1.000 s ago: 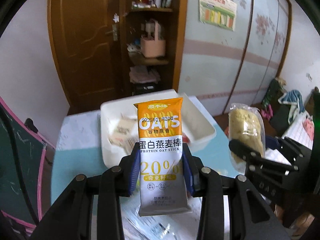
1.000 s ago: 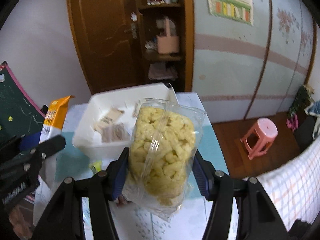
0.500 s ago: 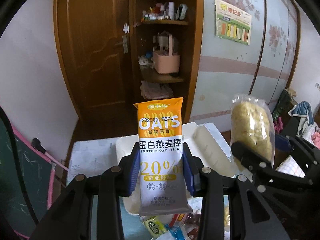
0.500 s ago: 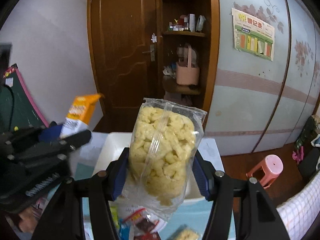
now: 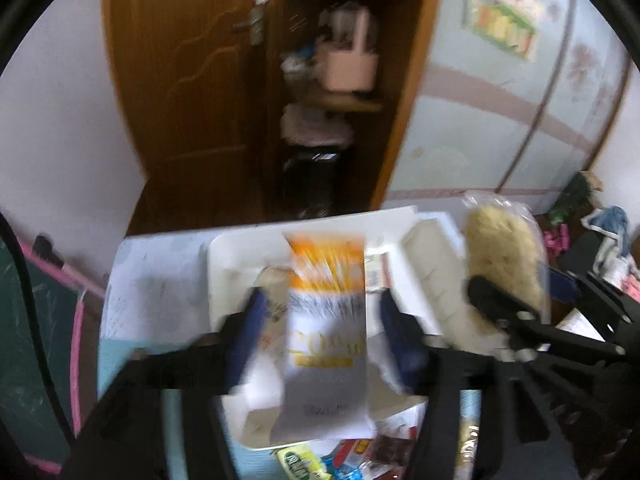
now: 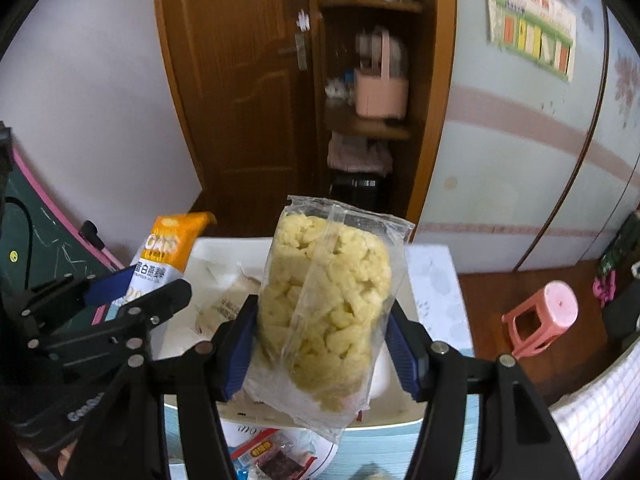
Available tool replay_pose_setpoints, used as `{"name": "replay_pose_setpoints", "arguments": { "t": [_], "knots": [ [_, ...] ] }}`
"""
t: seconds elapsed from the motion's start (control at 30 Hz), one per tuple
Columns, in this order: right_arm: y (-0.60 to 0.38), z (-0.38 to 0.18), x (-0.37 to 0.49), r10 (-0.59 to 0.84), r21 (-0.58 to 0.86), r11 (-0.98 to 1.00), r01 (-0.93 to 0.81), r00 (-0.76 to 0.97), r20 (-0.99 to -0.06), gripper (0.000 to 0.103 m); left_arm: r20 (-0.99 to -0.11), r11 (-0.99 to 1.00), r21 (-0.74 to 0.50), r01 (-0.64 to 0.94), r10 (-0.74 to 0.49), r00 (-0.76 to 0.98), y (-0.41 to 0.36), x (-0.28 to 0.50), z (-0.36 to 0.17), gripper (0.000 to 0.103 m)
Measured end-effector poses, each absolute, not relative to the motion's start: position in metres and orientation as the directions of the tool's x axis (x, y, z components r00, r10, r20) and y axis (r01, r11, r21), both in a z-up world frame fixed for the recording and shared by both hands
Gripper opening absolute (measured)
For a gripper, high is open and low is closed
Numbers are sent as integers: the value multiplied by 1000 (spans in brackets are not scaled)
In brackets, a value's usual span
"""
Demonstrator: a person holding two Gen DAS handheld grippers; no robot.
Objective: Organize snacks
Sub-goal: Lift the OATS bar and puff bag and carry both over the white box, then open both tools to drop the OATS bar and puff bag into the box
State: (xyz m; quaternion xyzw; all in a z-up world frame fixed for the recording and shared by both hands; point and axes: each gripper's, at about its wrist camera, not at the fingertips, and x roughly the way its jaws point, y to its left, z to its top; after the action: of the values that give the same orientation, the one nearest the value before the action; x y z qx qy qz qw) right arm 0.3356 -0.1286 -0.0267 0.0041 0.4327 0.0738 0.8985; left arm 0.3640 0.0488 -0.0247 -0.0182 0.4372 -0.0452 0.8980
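Note:
My left gripper has opened wide and the orange and white oat bar packet sits loose between its blue pads, blurred, over the white tray; the bar also shows in the right wrist view. My right gripper is shut on a clear bag of yellow puffed snack, held upright above the tray's near edge. From the left wrist view the bag is at the right. Small wrapped snacks lie in the tray.
The tray stands on a pale blue table. Loose snack packets lie in front of the tray. A wooden door and shelf are behind. A pink stool stands on the floor at right, a chalkboard at left.
Both grippers have tilted down toward the tray. My left gripper's jaws have spread apart, releasing the oat bar. My right gripper keeps its hold on the bag.

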Motion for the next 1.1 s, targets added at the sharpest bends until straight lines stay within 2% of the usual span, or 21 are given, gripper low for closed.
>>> {"name": "replay_pose_setpoints", "arguments": {
  "t": [0.07,0.17,0.3,0.5,1.1],
  "knots": [
    [-137,-32,338,136,96,991,-99,608,-782,66,-802,994,-109,21,-101,589,61,369,-32,95],
    [-143,-31,333,126,104,992,-71,627,-769,79,-805,977,-211,-18,-163,570,79,368,-38,95],
    [-144,-25,324,141,116,990,-82,630,-763,80,-804,974,-219,-63,-143,577,89,357,-40,95],
    [-135,-16,302,154,99,988,-121,633,-758,80,-781,982,-184,-50,-115,613,87,333,-25,95],
    [-129,7,202,156,69,985,-157,654,-740,80,-633,994,-51,95,-106,767,64,200,42,95]
  ]
}}
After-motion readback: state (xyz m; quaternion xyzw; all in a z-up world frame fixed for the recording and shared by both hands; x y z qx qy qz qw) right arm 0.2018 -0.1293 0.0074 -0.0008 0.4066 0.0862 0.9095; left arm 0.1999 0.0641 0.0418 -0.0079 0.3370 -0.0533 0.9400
